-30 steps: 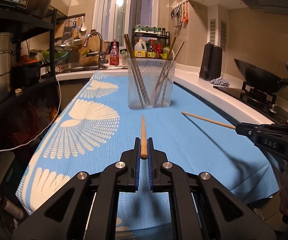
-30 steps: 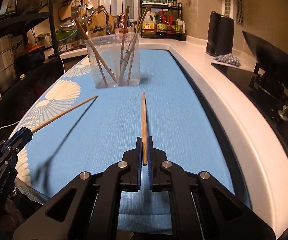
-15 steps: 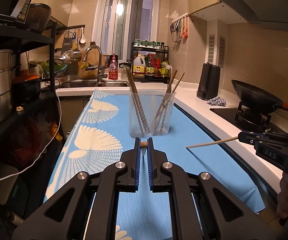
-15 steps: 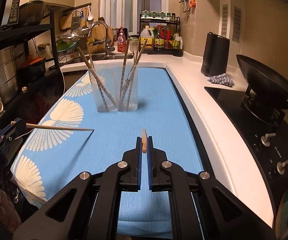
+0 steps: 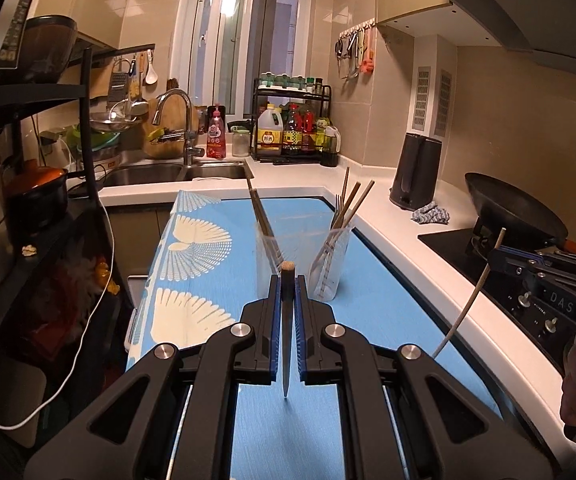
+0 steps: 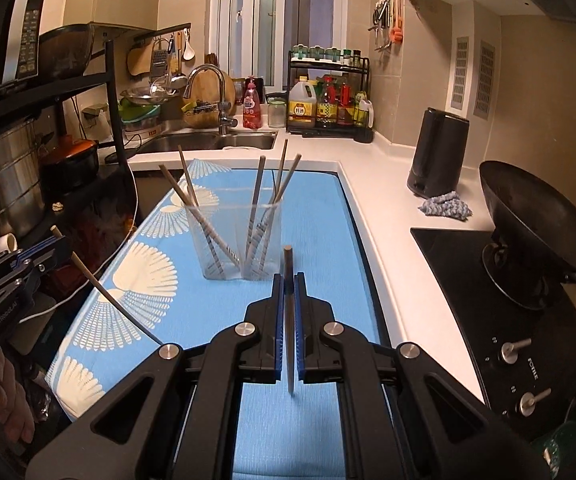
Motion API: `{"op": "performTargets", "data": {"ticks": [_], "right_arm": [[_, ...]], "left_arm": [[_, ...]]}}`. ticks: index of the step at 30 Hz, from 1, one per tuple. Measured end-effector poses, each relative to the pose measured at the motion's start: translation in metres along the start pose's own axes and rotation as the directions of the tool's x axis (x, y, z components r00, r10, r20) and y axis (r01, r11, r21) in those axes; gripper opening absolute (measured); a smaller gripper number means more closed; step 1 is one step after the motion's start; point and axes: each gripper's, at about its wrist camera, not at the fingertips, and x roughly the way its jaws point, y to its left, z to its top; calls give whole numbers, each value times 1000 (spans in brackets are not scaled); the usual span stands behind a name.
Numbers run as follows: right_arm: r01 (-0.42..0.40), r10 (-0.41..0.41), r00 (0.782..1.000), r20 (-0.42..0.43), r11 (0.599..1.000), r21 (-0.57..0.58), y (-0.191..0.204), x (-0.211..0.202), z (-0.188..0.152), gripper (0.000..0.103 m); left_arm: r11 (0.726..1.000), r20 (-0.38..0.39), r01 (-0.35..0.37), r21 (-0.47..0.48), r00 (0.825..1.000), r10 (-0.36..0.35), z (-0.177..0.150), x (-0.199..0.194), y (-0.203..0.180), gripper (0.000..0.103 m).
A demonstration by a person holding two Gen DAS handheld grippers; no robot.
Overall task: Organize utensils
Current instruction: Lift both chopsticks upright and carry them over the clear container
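Cloth lies lengthwise on counter. Holder stands on cloth, mid-length, with several chopsticks in it leaning left and right. Sink and faucet at far end, behind cloth; bottle rack to their right. Kettle on counter right of cloth, rag just near of it. Wok on stove at right. Shelving with pots left of cloth.

Near side: left gripper and right gripper, each with 1 chopstick between its fingers, tip downward over cloth.
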Motion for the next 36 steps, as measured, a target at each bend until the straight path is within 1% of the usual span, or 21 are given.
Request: {"op": "performTargets", "data": {"ticks": [4,9,14,16,18,21,24,27,30,33,36], "right_arm": [[-12,12,1000,11,1000,0,-4,0,15,5],[-39,39,999,-3,999,18,-10,10,26,5],[-57,57,998,2,998,7,-9,16,39,5],[-64,64,998,5,998,0,-9,17,48,5],[-90,90,996,8,996,5,-9,17,59,5],[-129,129,991,27,992,11,-8,15,84,5],[-161,161,984,74,987,-3,-1,6,118,5],[-208,206,971,123,978,1,7,0,152,5],[-202,203,962,184,979,-27,22,-1,176,5],[-193,194,956,220,981,-26,30,10,189,5],[-195,192,950,245,981,-12,32,35,188,5]], "left_arm": [[1000,-10,29,-2,1000,-29,12,7,-2,7],[999,-24,46,6,999,-46,23,15,-7,7],[998,-53,59,-12,997,-59,36,27,-4,7],[998,-63,65,-21,996,-66,44,31,0,7],[998,-62,64,-22,996,-66,56,32,2,7],[997,-52,74,-17,996,-75,78,32,2,7],[996,-29,89,-4,996,-89,108,31,0,7],[995,21,102,-5,995,-101,143,27,2,7],[996,81,86,-2,993,-85,170,27,2,7],[997,108,77,-8,991,-75,184,38,4,7],[998,96,62,-17,994,-60,185,61,6,7]]}}
